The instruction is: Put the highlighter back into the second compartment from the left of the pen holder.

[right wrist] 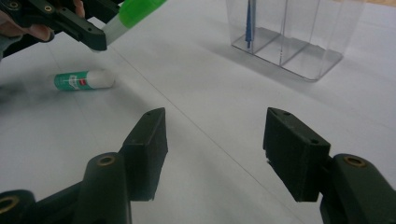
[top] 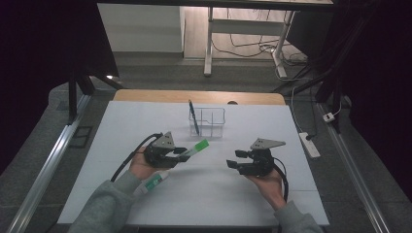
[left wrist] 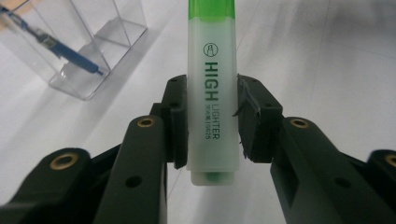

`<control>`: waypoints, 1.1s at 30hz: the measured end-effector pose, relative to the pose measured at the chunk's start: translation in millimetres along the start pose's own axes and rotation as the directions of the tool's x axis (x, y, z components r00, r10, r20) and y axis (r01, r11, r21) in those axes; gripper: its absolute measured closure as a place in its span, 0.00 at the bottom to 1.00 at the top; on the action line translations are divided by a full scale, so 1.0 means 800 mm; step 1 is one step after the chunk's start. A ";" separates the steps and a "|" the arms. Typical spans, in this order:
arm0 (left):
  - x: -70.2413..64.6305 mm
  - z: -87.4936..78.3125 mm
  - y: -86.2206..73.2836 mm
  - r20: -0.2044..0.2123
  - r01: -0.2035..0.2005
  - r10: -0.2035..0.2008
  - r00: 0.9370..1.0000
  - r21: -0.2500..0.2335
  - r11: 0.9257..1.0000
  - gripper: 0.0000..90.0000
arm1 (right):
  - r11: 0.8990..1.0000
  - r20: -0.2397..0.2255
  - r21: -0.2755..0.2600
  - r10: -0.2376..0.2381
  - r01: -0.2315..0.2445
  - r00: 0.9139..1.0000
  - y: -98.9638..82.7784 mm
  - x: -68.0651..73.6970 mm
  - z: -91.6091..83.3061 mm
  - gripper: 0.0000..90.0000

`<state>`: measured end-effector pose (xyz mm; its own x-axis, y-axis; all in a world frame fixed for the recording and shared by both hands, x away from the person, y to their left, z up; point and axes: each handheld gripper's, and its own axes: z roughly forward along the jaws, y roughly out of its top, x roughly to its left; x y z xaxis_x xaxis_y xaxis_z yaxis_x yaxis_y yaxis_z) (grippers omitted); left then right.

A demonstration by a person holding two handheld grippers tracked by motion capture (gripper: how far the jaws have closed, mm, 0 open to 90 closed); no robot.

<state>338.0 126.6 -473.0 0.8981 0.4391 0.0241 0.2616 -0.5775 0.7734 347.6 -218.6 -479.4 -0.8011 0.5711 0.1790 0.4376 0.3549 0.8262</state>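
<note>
My left gripper (top: pixel 180 151) (left wrist: pixel 211 116) is shut on a green highlighter (top: pixel 196 147) (left wrist: pixel 212 93), whose green cap end points away toward a clear plastic organizer (top: pixel 208 122) (left wrist: pixel 88 51) (right wrist: pixel 289 37). A blue pen (top: pixel 194 116) (left wrist: pixel 56 46) (right wrist: pixel 249 23) stands in that organizer. My right gripper (top: pixel 232 164) (right wrist: pixel 212 149) hangs open over the white table sheet with nothing between its jaws. In the right gripper view the left gripper (right wrist: pixel 100 42) holds the highlighter (right wrist: pixel 133 14) at the upper left. A green-and-white glue stick (top: pixel 154 181) (right wrist: pixel 83 80) lies on the sheet beneath the left hand.
The white sheet (top: pixel 209 194) covers the table, with a wooden edge (top: pixel 145 95) at the far side. A power strip (top: pixel 309 144) and cables lie on the floor to the right. Metal rails (top: pixel 43 165) run along both sides.
</note>
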 end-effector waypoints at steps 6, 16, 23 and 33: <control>-0.005 0.007 0.004 0.002 -0.016 0.016 1.000 0.001 1.000 0.73 | 1.000 -0.016 -0.005 -0.003 0.003 1.000 0.005 0.005 0.007 0.43; -0.014 0.019 0.011 0.004 -0.049 0.049 0.999 0.007 0.999 0.73 | 1.000 -0.040 -0.022 0.006 -0.007 0.999 0.015 0.009 0.020 0.42; -0.021 0.028 0.016 0.003 -0.075 0.075 0.997 0.015 0.997 0.73 | 1.000 -0.060 -0.023 -0.002 0.001 0.998 0.022 0.014 0.031 0.42; -0.027 0.040 0.020 -0.008 -0.100 0.100 0.995 0.035 0.994 0.73 | 1.000 -0.080 -0.029 0.000 -0.002 0.997 0.025 0.018 0.035 0.44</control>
<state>334.3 85.6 -481.3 0.9171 0.3842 0.1066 0.1826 -0.6424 0.7443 355.9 -182.5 -474.7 -0.8312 0.5102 0.2211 0.4275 0.3321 0.8408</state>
